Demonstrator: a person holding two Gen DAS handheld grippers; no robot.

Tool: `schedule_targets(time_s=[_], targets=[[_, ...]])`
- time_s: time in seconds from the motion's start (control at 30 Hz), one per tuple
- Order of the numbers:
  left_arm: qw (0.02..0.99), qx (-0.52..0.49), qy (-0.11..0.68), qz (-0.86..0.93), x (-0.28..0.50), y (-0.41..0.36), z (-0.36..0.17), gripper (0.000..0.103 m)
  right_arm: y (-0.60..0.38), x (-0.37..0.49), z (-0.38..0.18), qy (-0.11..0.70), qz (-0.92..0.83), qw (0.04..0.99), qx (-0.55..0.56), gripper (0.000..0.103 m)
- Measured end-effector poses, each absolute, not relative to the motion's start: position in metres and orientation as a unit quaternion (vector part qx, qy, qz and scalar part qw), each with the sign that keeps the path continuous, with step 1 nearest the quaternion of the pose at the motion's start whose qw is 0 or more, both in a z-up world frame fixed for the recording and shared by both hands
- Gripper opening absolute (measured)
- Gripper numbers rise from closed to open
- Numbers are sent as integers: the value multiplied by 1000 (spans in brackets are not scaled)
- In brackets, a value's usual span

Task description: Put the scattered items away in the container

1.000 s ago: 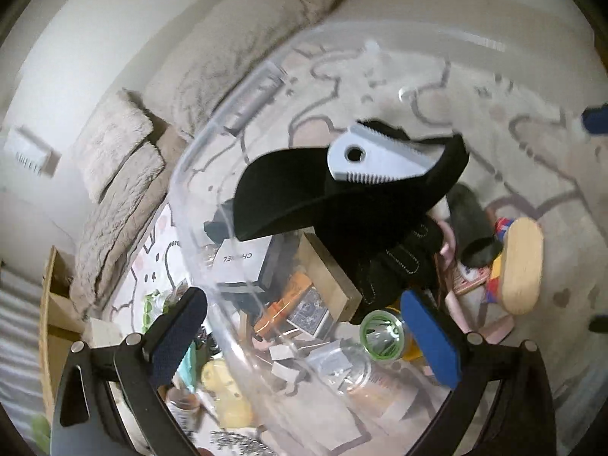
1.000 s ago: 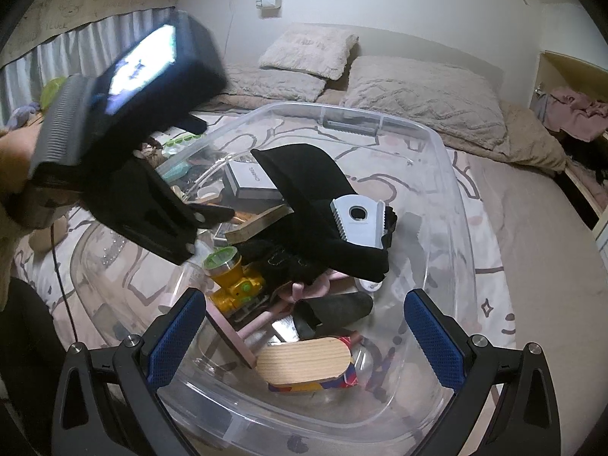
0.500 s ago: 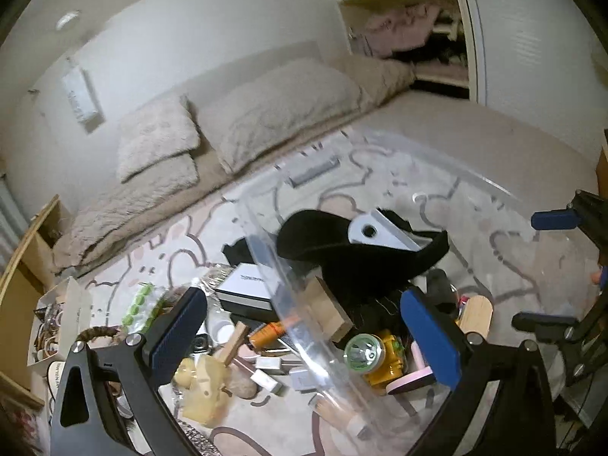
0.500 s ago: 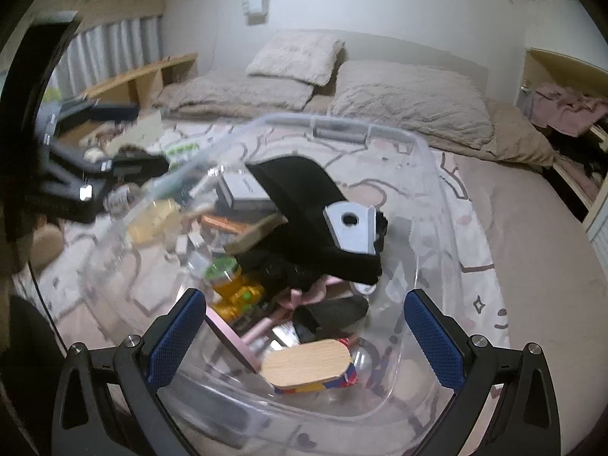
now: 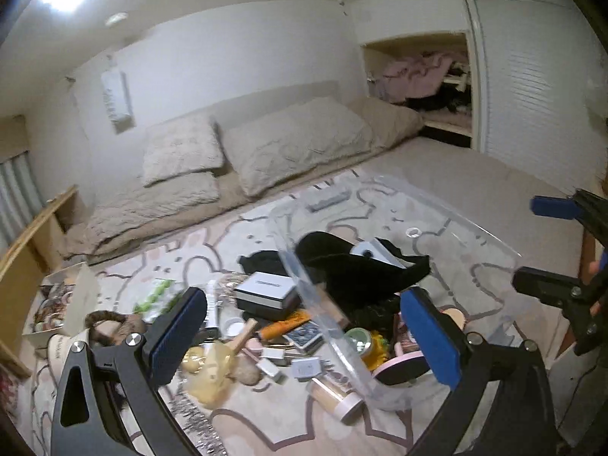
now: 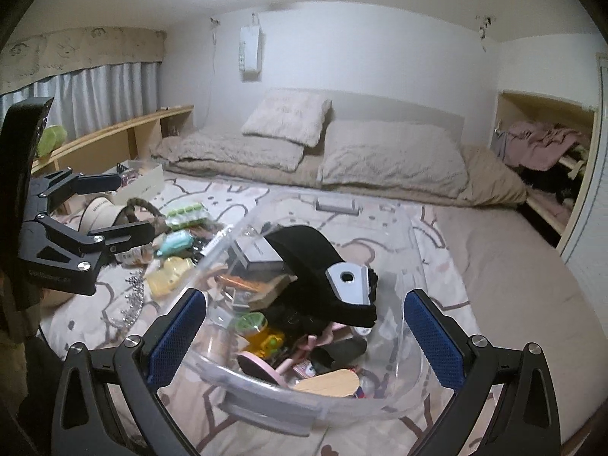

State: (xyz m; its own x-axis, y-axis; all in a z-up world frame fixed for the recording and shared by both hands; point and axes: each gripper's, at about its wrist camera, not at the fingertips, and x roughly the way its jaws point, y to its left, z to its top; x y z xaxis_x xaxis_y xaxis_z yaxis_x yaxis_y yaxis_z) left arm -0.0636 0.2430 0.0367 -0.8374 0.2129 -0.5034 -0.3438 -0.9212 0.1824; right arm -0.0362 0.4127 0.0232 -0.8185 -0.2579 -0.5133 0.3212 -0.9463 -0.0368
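A clear plastic bin (image 6: 412,250) (image 5: 475,243) sits on the patterned bed cover. It holds a black cap with a silver tag (image 6: 323,277) (image 5: 357,266), a green-lidded yellow jar (image 6: 252,323), a wooden paddle (image 6: 334,382) and other small items. Scattered items lie left of the bin: a white box (image 5: 266,290), a yellow toy (image 5: 207,374) (image 6: 169,271), a green packet (image 6: 186,212), a tiara (image 6: 133,304). My left gripper (image 5: 300,342) is open and empty, raised above the bin's left rim. My right gripper (image 6: 304,336) is open and empty over the bin's near end.
Pillows (image 6: 391,159) and a folded duvet lie at the bed's head. A wooden shelf (image 6: 114,140) runs along the left. A white basket (image 6: 140,182) and a rope-handled bag (image 5: 102,323) sit at the far left. An open closet (image 6: 543,159) is on the right.
My left gripper has risen and pulled back from inside the bin to above its left side. My right gripper has tilted up slightly. The cap stays in the bin.
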Motion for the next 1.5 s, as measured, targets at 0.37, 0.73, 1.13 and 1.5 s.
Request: schedule_targets(time_s=[0.37,0.73,1.13,1.5], targets=[[154,-227,106,956,-22,215,38,103,387,13,38,75,-966,124,213,103],[152,-221,98,958,6,199,27,103,378,44,31,70,-974,95,193,103],[153,-221,77,960,27,185,10,103,377,66,17,59,-977,77,188,103],[145,-242,71,957,25,183,-10,103,373,66,-6,59,-974,78,203,103]])
